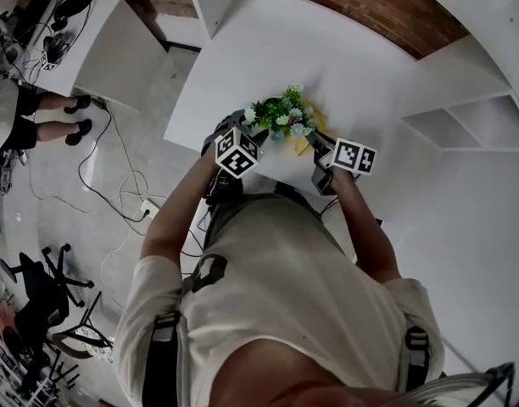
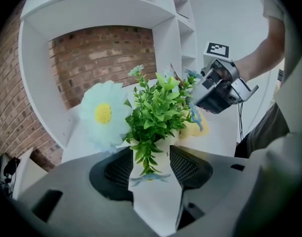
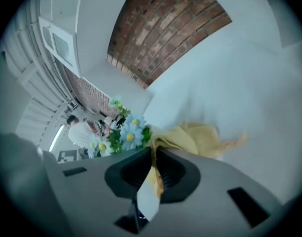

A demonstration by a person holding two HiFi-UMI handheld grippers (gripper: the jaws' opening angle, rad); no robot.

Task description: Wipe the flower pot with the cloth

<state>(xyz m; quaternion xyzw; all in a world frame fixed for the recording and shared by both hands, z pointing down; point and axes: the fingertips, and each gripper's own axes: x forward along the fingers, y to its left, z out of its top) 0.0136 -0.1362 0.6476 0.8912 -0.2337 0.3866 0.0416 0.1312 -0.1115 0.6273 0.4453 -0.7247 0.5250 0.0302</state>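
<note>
Flower pot gripped in my left claw, cloth pinched in my right claw, wiping seems under way, so next I'll press it round the side.

Brick wall, white table, maybe chair
</note>
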